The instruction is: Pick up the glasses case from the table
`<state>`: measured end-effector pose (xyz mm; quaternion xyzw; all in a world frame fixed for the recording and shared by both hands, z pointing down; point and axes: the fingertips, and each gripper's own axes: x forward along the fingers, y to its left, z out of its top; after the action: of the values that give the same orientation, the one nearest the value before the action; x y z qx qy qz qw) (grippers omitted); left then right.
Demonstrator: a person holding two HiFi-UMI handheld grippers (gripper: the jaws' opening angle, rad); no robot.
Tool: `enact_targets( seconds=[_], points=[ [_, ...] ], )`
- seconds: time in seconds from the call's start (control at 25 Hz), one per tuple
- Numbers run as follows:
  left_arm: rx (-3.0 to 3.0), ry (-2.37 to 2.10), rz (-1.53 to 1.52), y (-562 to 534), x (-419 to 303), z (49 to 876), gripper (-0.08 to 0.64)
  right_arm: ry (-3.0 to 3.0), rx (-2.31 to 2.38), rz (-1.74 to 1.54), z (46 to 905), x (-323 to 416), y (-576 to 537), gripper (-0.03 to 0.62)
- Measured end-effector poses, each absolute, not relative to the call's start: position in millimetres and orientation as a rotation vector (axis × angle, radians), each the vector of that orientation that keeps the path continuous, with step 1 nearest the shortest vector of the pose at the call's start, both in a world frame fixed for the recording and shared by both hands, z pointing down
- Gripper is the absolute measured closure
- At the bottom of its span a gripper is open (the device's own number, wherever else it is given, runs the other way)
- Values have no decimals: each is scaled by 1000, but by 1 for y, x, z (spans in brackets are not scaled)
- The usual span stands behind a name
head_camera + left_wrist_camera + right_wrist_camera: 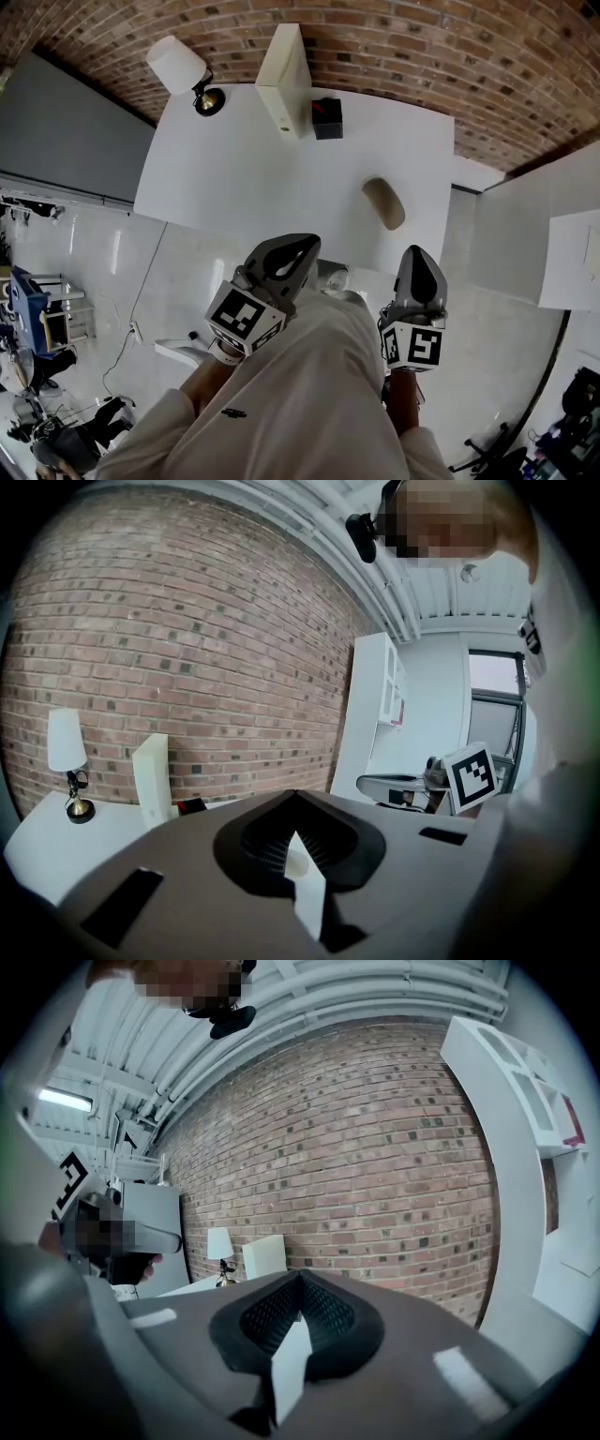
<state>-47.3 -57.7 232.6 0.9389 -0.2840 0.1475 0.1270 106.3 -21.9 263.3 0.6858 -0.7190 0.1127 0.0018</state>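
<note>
The tan oval glasses case [383,202] lies on the white table [281,178], near its right front corner. Both grippers hang in front of the table's near edge, short of the case. My left gripper [307,243] is to the case's lower left, its jaws meeting at the tip with nothing between them [293,794]. My right gripper [418,253] is just below and right of the case, also shut and empty [300,1274]. Neither gripper view shows the case; each gripper's own body hides it.
At the table's far edge, against a brick wall, stand a white-shaded lamp [178,66], an upright white box [286,80] and a small black box [327,118]. A grey panel [66,131] is at the left and white furniture [534,234] at the right.
</note>
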Motion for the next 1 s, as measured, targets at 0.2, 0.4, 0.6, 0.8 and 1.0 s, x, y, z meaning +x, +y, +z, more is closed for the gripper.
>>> enact_targets(
  seconds=[0.2,0.4,0.6,0.8,1.0],
  points=[
    [2721,-812,429,-67,-36,238,554,-2255,2128,352,264,111,-28,584],
    [2740,-743,463,-71,-16,248,554,-2226,2150,348,268,122,-29,584],
    [2720,-699,504,-76,-3,263,554,-2197,2164,381,279,131,-36,584],
    [2730,-662,578,-89,15,280,554,-2161,2151,446,303,141,-47,584],
    [2689,-664,611,-105,25,310,554,-2132,2100,523,338,146,-58,564]
  ],
)
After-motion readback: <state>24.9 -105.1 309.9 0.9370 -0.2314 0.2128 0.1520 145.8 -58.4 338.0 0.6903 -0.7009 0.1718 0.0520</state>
